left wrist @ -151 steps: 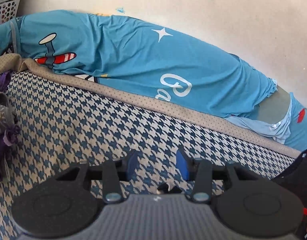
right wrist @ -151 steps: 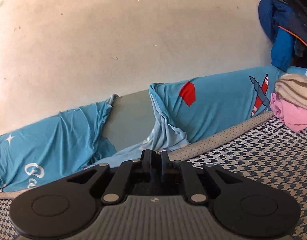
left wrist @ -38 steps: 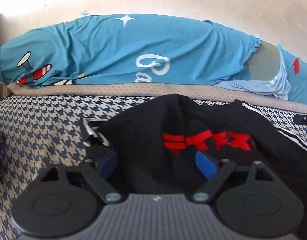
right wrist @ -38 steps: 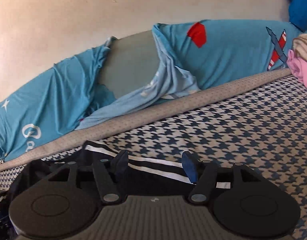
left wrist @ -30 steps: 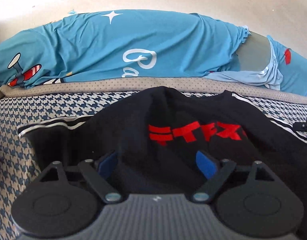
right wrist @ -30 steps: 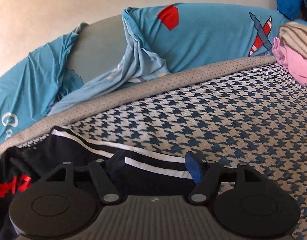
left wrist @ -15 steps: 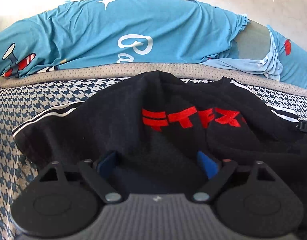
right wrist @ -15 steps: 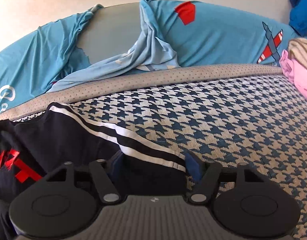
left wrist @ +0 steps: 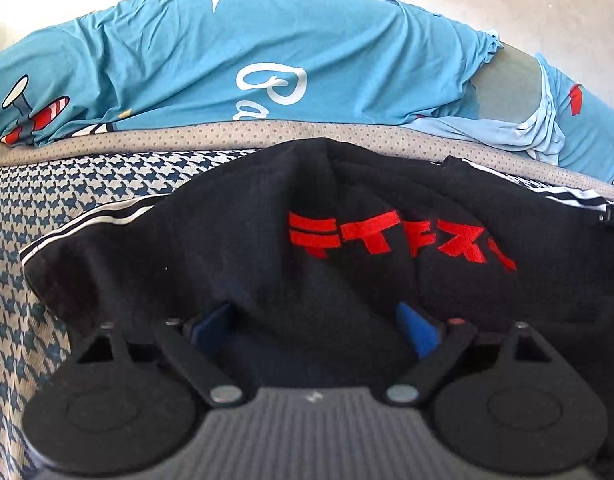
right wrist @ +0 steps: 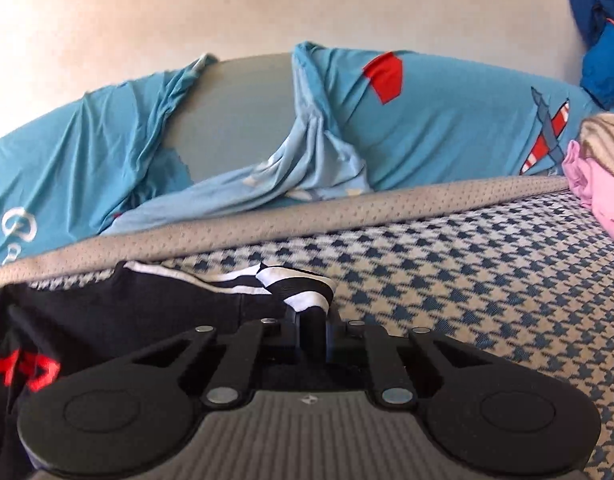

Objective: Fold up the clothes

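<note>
We see a black shirt (left wrist: 235,248) with red letters lying crumpled on the houndstooth bed cover (right wrist: 487,280), close to the blue pillows (left wrist: 187,60) along the wall. Our left gripper (left wrist: 315,330) has its jaws spread wide, with the shirt's dark cloth lying between the blue pads (left wrist: 417,330). Our right gripper (right wrist: 311,330) has its jaws pressed together on the shirt's sleeve (right wrist: 295,284) with white stripes, and the cuff bunches just above the fingers.
</note>
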A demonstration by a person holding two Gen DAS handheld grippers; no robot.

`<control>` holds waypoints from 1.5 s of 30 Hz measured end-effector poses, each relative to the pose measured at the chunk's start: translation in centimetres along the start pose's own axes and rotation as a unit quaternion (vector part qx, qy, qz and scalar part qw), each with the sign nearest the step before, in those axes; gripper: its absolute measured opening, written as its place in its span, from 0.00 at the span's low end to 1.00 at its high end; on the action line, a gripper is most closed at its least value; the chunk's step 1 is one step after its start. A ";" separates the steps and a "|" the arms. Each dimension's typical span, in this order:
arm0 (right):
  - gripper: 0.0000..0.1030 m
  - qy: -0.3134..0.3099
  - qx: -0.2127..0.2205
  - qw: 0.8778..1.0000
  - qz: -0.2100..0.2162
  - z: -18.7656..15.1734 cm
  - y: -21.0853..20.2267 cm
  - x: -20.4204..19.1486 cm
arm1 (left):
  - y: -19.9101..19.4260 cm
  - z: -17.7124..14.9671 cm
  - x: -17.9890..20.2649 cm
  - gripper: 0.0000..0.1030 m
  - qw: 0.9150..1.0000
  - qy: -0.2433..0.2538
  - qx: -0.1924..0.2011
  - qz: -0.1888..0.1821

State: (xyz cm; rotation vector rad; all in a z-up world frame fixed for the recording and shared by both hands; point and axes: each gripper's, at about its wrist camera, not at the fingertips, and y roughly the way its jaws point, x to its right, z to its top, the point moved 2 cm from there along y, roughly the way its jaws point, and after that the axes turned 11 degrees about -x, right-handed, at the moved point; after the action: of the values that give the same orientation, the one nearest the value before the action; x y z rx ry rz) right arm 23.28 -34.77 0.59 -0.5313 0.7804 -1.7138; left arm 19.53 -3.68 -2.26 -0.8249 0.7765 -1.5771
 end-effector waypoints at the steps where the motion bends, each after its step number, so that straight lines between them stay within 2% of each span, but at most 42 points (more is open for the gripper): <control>1: 0.11 0.004 0.003 1.000 -0.003 0.2 0.1 0.2 | 0.0 0.0 0.0 0.87 1.000 0.001 0.000 -0.002; 6: 0.11 0.038 0.016 0.999 -0.017 1.1 0.9 1.5 | 0.0 0.0 0.2 0.88 1.000 0.011 -0.009 -0.017; 10: 0.11 0.070 0.042 0.995 -0.063 1.7 0.7 2.6 | -0.2 0.1 0.3 0.88 0.999 0.015 -0.016 -0.037; 14: 0.12 0.108 0.010 0.992 -0.071 1.5 1.8 3.9 | -0.2 0.0 0.6 0.88 0.999 0.022 -0.019 -0.039; 17: 0.25 0.119 0.003 0.990 -0.077 1.3 1.5 4.2 | -0.3 0.0 0.5 0.88 0.999 0.021 -0.022 -0.040; 21: 0.36 0.113 0.009 0.991 -0.067 1.2 0.4 3.9 | -0.6 -0.2 0.8 0.88 0.999 0.025 -0.022 -0.036; 28: 0.47 0.083 -0.002 0.995 -0.055 0.6 -0.6 3.1 | -1.0 -0.6 1.5 0.88 0.999 0.032 -0.032 -0.009; 35: 0.51 0.074 -0.009 0.996 -0.042 -0.2 -2.1 2.8 | -1.9 -1.3 2.2 0.88 0.999 0.045 -0.027 0.011; 40: 0.54 0.070 -0.010 0.997 -0.029 -0.6 -3.5 2.4 | -3.0 -1.8 3.1 0.94 0.997 0.064 -0.016 0.028; 45: 0.56 0.068 -0.016 0.997 -0.011 -1.1 -5.1 1.6 | -3.9 -2.4 4.1 0.94 0.996 0.081 -0.017 0.026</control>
State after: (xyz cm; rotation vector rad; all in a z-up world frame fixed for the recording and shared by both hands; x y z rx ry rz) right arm 18.68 -35.22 3.53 -0.4490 0.9030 -1.7746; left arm 15.00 -7.10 0.15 -0.7019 0.9346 -1.6025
